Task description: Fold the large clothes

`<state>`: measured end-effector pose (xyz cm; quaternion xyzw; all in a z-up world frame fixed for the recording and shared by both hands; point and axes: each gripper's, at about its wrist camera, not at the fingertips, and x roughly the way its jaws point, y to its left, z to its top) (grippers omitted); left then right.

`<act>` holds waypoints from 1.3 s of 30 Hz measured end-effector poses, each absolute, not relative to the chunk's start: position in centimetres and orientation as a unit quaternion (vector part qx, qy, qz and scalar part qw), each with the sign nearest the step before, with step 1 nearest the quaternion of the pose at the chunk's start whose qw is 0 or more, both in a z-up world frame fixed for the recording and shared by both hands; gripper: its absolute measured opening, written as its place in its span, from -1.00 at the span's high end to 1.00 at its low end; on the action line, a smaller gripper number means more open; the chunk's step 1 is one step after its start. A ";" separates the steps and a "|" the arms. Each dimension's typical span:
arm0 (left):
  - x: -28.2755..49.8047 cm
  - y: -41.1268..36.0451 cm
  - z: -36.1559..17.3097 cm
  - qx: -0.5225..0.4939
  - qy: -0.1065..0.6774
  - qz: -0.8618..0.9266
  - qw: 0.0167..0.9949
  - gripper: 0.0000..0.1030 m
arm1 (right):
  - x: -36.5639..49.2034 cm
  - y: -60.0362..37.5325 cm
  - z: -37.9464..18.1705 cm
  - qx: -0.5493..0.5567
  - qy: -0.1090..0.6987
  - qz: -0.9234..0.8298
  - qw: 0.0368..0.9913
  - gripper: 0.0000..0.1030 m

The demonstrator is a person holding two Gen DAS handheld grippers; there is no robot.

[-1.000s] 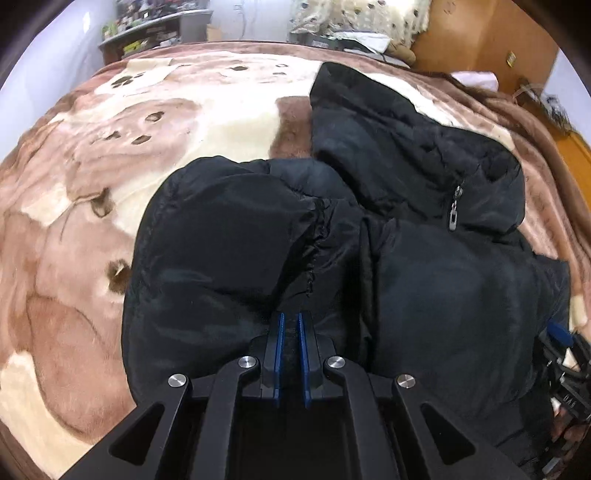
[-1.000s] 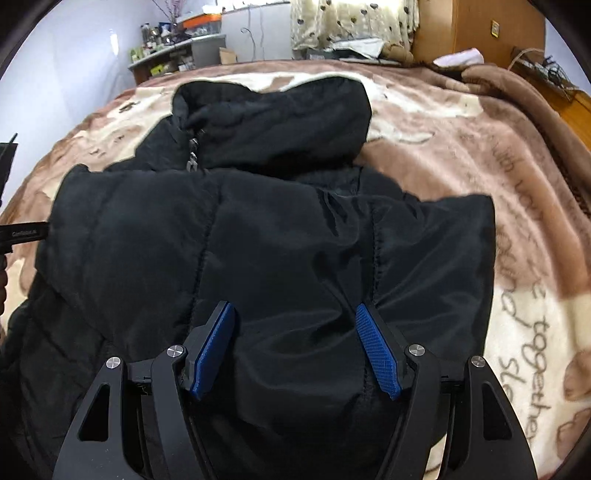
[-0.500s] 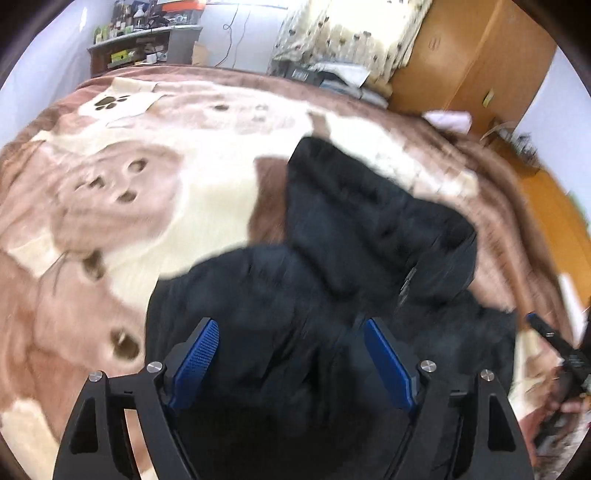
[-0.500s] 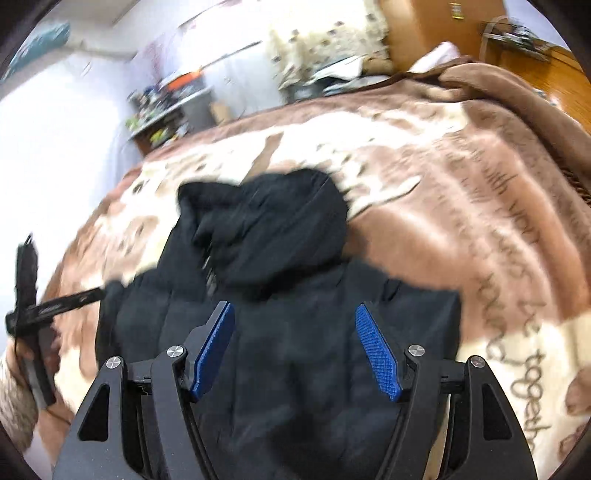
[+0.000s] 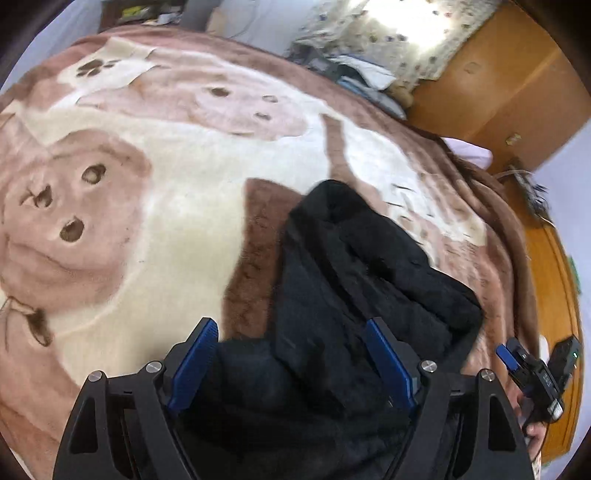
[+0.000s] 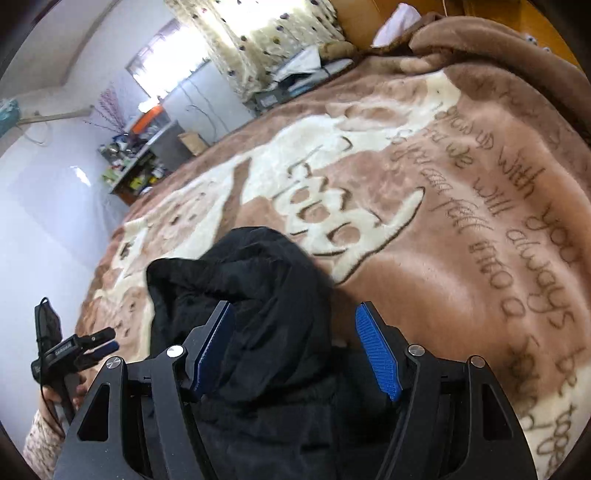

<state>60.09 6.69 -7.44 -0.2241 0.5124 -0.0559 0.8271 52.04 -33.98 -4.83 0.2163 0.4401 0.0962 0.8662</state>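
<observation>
The black coat point(image 5: 354, 295) lies bunched on the blanket point(image 5: 166, 192) that covers the bed, its hood point(image 6: 258, 273) toward the far end and its body running under both cameras. Around it the blanket is bare: cream and brown animal shapes to the coat's left, lines of script point(image 6: 517, 221) to its right (the far right edge heaps into a brown fold). Past the bed's far end stand a cluttered shelf point(image 6: 140, 162), a spotted curtain point(image 6: 266, 33) and a wooden wardrobe point(image 5: 491, 85); nothing lies on the coat.

The left tongs point(image 5: 291, 365) have just been opening and now stand wide above the coat, blue pads off the cloth, holding nothing. The right tongs point(image 6: 295, 350) also stand wide over the hood, empty. Each tool shows at the edge of the other's view, gripped by a hand point(image 5: 533, 432).
</observation>
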 end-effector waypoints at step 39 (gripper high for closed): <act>50.2 3.9 -5.4 -0.239 0.415 -0.135 0.867 0.79 | 40.7 -28.3 -2.2 0.024 0.349 0.140 0.926 0.73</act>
